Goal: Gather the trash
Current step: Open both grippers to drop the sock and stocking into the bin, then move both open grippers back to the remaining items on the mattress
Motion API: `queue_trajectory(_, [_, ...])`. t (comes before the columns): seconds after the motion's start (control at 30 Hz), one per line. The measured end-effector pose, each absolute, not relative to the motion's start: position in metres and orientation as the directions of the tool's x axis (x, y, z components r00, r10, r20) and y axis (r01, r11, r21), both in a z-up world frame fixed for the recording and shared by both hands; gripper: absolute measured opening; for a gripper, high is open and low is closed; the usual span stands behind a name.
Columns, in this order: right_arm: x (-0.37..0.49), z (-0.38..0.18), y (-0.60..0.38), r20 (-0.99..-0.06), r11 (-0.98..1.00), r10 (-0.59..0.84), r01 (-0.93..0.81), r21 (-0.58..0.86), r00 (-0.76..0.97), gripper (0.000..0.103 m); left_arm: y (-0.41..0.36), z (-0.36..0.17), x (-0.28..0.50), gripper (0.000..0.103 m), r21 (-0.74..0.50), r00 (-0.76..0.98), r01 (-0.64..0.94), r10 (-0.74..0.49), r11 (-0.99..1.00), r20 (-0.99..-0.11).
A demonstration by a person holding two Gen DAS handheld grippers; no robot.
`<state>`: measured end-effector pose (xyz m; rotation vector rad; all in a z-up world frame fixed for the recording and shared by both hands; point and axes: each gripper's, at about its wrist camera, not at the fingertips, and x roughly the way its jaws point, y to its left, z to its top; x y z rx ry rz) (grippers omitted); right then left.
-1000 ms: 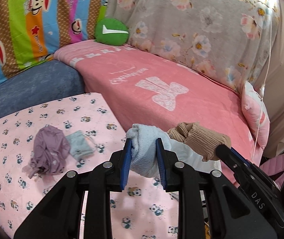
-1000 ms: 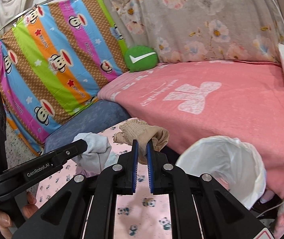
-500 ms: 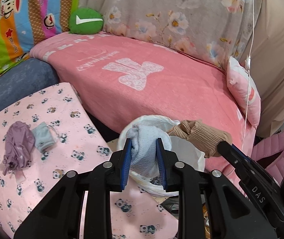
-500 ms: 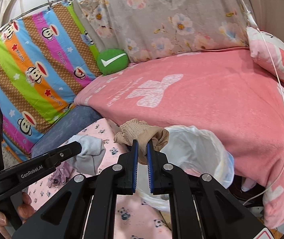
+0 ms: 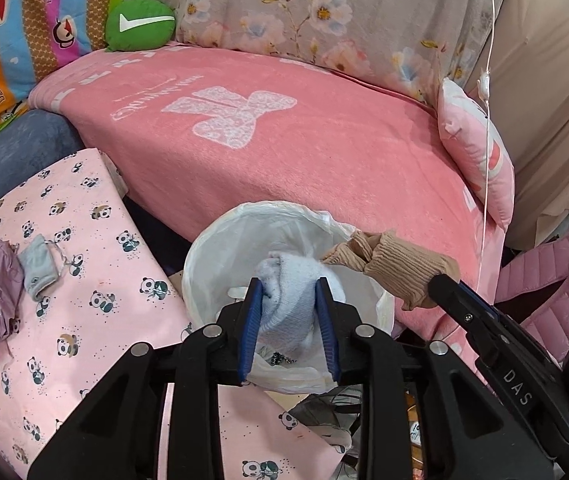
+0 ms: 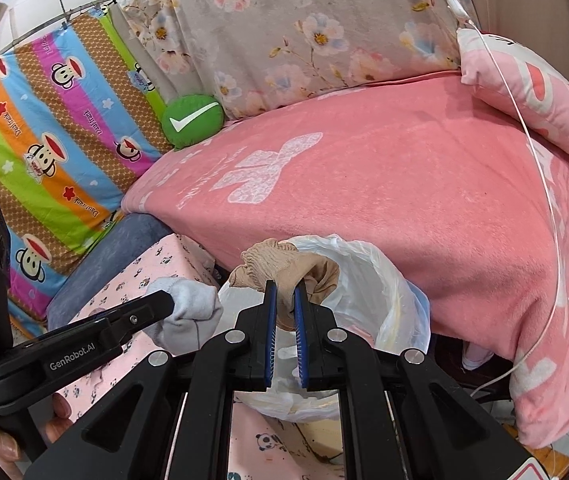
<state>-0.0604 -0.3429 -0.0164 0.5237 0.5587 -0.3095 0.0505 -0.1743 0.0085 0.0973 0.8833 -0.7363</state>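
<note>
Trash: pale-blue knit sock (image 5: 290,300) clamped by left gripper (image 5: 289,312); tan ribbed stocking (image 6: 284,270) pinched by right gripper (image 6: 284,312)
Release: best made centred over white-lined bin (image 5: 220,256) — rim avoided

The left gripper (image 5: 289,300) and right gripper (image 6: 284,300) are being held side by side (each clamped on cloth).
</note>
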Motion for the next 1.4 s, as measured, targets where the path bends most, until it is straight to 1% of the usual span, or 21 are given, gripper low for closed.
queue_trajectory(0.07, [-0.060, -0.019, -0.343, -0.577, 0.826, -0.140, 0.416, 0.380, 0.804, 0.010, -0.174, 0.008, 0.051, 0.043, -0.203, 0.426, 0.613, -0.536, 0.763, -0.728])
queue_trajectory(0.1, [-0.059, -0.019, -0.343, -0.579, 0.828, -0.141, 0.416, 0.376, 0.803, 0.011, -0.173, 0.009, 0.050, 0.054, -0.200, 0.436, 0.611, -0.536, 0.766, -0.722])
queue_trajectory(0.13, [-0.059, -0.019, -0.342, -0.579, 0.829, -0.141, 0.416, 0.375, 0.803, 0.011, -0.172, 0.009, 0.049, 0.059, -0.194, 0.447, 0.609, -0.535, 0.769, -0.717])
queue_trajectory(0.17, [-0.058, -0.019, -0.341, -0.578, 0.828, -0.147, 0.419, 0.372, 0.803, 0.016, -0.171, 0.010, 0.049, 0.060, -0.189, 0.454, 0.607, -0.532, 0.772, -0.714])
queue_trajectory(0.2, [-0.058, -0.019, -0.341, -0.576, 0.828, -0.152, 0.422, 0.370, 0.803, 0.016, -0.170, 0.011, 0.049, 0.061, -0.185, 0.458, 0.606, -0.530, 0.774, -0.714])
queue_trajectory(0.23, [-0.057, -0.019, -0.339, -0.576, 0.828, -0.152, 0.421, 0.370, 0.803, 0.016, -0.169, 0.011, 0.050, 0.062, -0.184, 0.461, 0.602, -0.527, 0.777, -0.715])
queue_trajectory(0.3, [-0.056, -0.019, -0.338, -0.574, 0.827, -0.151, 0.421, 0.372, 0.805, 0.022, -0.164, 0.012, 0.051, 0.063, -0.187, 0.467, 0.593, -0.524, 0.783, -0.712])
queue_trajectory(0.37, [-0.056, -0.018, -0.335, -0.572, 0.828, -0.147, 0.416, 0.375, 0.807, 0.024, -0.161, 0.012, 0.052, 0.063, -0.185, 0.475, 0.584, -0.518, 0.790, -0.711])
queue_trajectory(0.53, [-0.052, -0.013, -0.327, -0.571, 0.839, -0.137, 0.401, 0.367, 0.809, 0.025, -0.148, 0.014, 0.055, 0.063, -0.193, 0.494, 0.559, -0.510, 0.807, -0.704])
queue_trajectory(0.67, [-0.049, -0.009, -0.315, -0.569, 0.853, -0.122, 0.380, 0.359, 0.813, 0.030, -0.136, 0.016, 0.057, 0.063, -0.205, 0.507, 0.536, -0.507, 0.819, -0.697])
queue_trajectory(0.77, [-0.046, -0.007, -0.307, -0.569, 0.862, -0.109, 0.363, 0.354, 0.815, 0.030, -0.123, 0.018, 0.060, 0.065, -0.216, 0.520, 0.516, -0.503, 0.829, -0.690])
queue_trajectory(0.93, [-0.038, -0.004, -0.287, -0.570, 0.881, -0.083, 0.328, 0.342, 0.817, 0.031, -0.098, 0.020, 0.066, 0.072, -0.236, 0.548, 0.468, -0.489, 0.852, -0.679])
queue_trajectory(1.07, [-0.031, -0.003, -0.271, -0.574, 0.893, -0.061, 0.302, 0.334, 0.816, 0.031, -0.075, 0.018, 0.071, 0.073, -0.245, 0.567, 0.430, -0.471, 0.869, -0.675])
queue_trajectory(1.2, [-0.021, -0.003, -0.248, -0.578, 0.908, -0.035, 0.268, 0.323, 0.815, 0.036, -0.052, 0.015, 0.076, 0.073, -0.253, 0.582, 0.393, -0.452, 0.884, -0.676])
queue_trajectory(1.4, [-0.004, -0.002, -0.210, -0.588, 0.929, 0.006, 0.213, 0.303, 0.809, 0.036, -0.016, 0.010, 0.086, 0.073, -0.271, 0.600, 0.329, -0.422, 0.904, -0.680])
